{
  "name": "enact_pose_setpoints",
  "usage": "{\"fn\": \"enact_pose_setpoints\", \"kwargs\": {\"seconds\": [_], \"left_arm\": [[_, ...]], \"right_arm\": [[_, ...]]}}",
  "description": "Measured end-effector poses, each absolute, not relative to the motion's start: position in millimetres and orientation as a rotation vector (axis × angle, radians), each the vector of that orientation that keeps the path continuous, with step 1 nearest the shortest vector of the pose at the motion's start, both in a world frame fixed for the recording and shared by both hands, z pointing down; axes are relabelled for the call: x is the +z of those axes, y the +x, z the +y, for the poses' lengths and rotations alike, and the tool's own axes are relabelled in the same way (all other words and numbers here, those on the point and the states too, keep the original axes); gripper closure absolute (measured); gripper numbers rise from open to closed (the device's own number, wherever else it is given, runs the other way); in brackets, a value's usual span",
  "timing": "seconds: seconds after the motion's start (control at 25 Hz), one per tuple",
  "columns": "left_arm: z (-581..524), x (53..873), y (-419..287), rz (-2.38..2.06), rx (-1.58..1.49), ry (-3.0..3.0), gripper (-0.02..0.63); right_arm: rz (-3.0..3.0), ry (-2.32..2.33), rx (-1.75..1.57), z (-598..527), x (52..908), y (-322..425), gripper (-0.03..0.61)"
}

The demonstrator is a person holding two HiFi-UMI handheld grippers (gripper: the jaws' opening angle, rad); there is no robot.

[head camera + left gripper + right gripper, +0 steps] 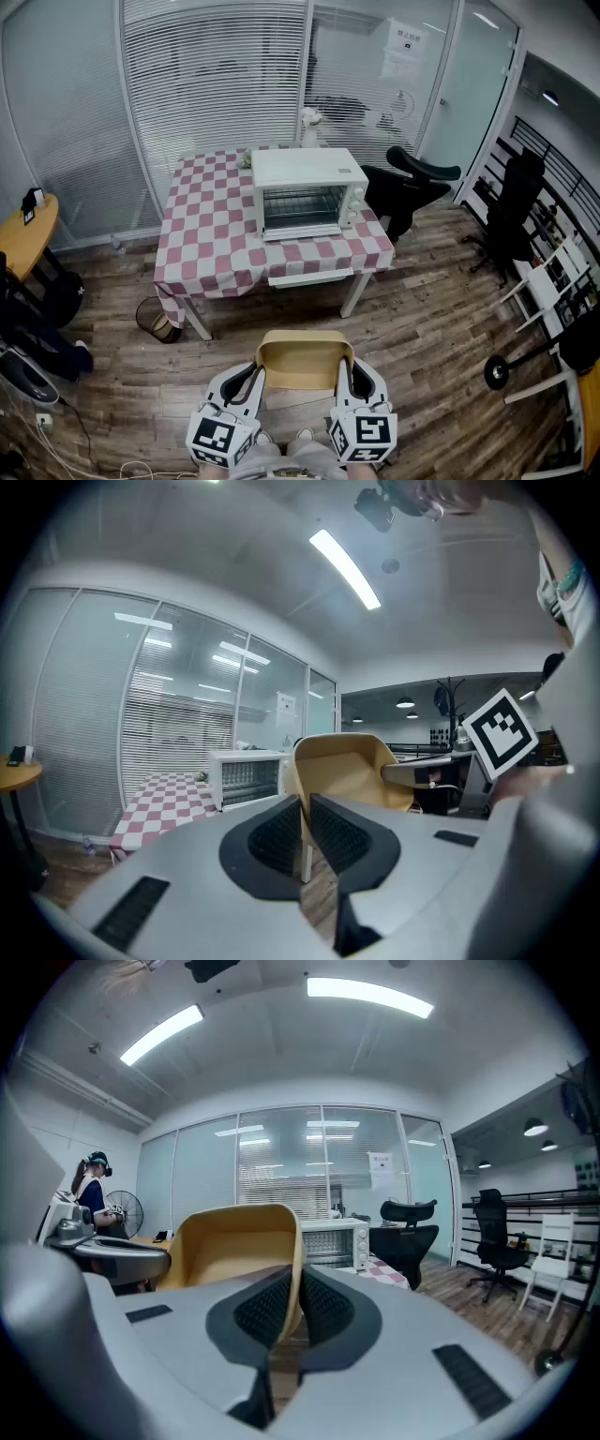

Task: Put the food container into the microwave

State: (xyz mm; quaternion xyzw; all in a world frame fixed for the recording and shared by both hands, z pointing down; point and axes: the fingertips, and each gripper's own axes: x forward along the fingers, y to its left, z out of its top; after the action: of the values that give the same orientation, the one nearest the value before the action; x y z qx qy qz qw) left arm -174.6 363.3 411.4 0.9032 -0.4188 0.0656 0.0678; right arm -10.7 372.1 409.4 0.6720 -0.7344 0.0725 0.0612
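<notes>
Both left gripper (pixel 251 375) and right gripper (pixel 347 372) fingers pinch the container's (pixel 305 356) side walls, well apart from the microwave (pixel 302 192) on the bench (pixel 211 234).

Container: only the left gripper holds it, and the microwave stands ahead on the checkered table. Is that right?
Not quite. Both grippers hold the container. The left gripper is shut on its left wall and the right gripper is shut on its right wall, as each gripper view shows. The microwave does stand ahead on the checkered table.
</notes>
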Motion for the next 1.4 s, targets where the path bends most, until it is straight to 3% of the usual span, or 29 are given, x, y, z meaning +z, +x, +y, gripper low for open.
{"fn": "enact_pose_setpoints", "kwargs": {"seconds": [1.4], "left_arm": [[296, 438, -90, -1.334, 0.261, 2.612, 0.577]], "right_arm": [[-2.324, 1.89, 0.256, 303, 429, 71, 0.555]]}}
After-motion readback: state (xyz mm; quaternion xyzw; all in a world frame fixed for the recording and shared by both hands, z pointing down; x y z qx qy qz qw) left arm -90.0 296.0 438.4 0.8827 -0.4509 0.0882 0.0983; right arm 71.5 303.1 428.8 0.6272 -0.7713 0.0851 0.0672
